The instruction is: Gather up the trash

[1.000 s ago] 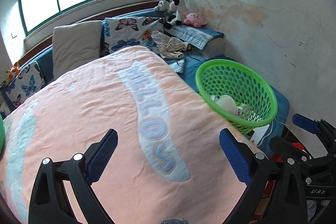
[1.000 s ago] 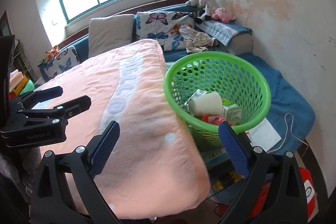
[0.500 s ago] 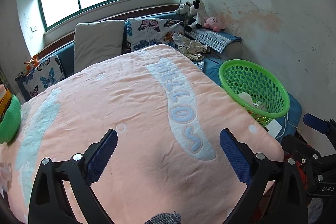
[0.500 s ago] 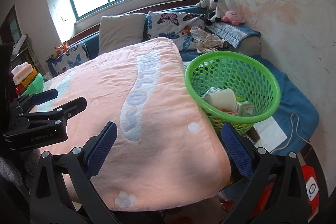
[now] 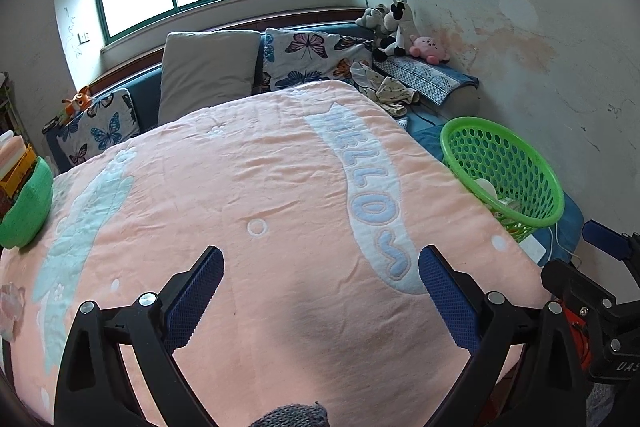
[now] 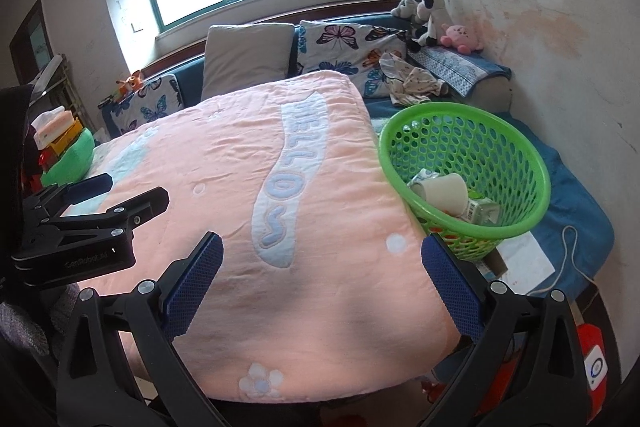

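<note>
A green perforated basket (image 6: 516, 163) stands on the blue mat to the right of the pink blanket; it also shows in the left wrist view (image 5: 524, 183). It holds trash: a white paper cup (image 6: 444, 189), a small bottle (image 6: 482, 209) and other scraps. My left gripper (image 5: 320, 287) is open and empty above the near end of the pink "HELLO" blanket (image 5: 260, 195). My right gripper (image 6: 320, 279) is open and empty over the blanket's near right corner, just short of the basket.
Pillows (image 5: 208, 67) and butterfly cushions (image 5: 312, 55) line the back under the window. Plush toys (image 5: 396, 23) and crumpled cloth (image 5: 388, 91) sit back right. A green cushion with boxes (image 5: 24, 203) lies at the left edge. White paper (image 6: 524, 259) and a cable lie by the basket.
Both grippers have pulled back and away from the basket; more of the blanket and room shows now. Both stay open and empty.
</note>
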`<act>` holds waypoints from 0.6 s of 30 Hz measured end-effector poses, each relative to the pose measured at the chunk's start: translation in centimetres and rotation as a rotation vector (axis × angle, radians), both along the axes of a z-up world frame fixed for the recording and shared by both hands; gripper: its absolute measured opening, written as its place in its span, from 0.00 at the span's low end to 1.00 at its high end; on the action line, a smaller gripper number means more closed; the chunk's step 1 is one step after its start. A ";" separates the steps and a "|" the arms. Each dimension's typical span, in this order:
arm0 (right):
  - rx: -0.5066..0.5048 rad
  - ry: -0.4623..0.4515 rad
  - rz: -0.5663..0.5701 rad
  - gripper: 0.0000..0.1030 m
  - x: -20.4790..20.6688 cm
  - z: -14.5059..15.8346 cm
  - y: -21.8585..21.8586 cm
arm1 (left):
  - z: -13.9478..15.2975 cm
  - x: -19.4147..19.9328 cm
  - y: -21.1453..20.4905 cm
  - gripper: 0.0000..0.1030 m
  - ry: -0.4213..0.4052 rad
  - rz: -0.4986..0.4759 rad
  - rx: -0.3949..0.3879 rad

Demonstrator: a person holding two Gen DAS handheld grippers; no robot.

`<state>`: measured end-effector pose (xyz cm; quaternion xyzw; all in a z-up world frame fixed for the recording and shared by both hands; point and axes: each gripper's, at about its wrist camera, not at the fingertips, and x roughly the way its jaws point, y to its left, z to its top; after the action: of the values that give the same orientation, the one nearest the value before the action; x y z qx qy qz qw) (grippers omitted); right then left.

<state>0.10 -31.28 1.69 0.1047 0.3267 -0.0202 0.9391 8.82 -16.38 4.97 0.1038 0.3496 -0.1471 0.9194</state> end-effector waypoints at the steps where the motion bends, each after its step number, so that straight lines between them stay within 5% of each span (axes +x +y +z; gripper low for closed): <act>1: -0.001 0.001 0.002 0.96 0.0 0.0 0.1 | 0.1 0.0 0.2 0.92 -0.002 0.004 0.000; 18: 0.004 0.007 0.010 0.96 0.6 -0.3 0.8 | 0.2 0.2 0.8 0.92 -0.019 0.032 -0.004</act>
<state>0.73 -30.50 1.39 0.1049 0.3304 -0.0152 0.9379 9.04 -15.59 5.21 0.0978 0.3424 -0.1319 0.9251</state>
